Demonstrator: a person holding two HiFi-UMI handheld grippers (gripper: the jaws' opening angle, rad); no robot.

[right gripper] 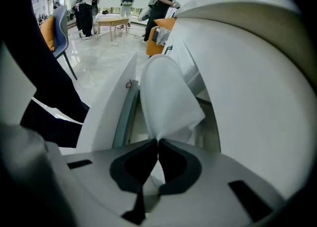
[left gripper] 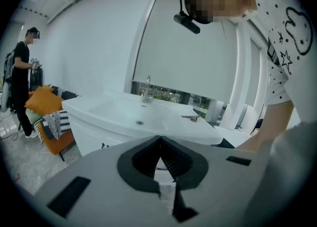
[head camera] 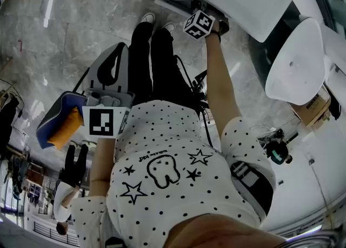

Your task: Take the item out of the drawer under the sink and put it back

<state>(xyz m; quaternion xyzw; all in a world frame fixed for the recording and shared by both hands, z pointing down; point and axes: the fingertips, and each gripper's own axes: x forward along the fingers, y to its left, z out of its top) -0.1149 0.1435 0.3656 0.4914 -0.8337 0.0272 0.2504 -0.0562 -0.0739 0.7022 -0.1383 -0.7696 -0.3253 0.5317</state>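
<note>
Right gripper (right gripper: 157,143): jaws closed, pinching near edge of white pouch (right gripper: 167,97). Pouch extends ahead of jaw tips, over gap of open drawer (right gripper: 105,114). Drawer front left of jaws; washbasin (right gripper: 257,82) body right of jaws. Left gripper (left gripper: 160,141): jaws together, nothing between them. Washbasin top with faucet (left gripper: 147,90) ahead, well apart.

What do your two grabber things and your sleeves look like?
Both the left gripper and right gripper are grey with black pads. Each carries a white cube with black square markers. The short sleeves are white with black dots.
</note>
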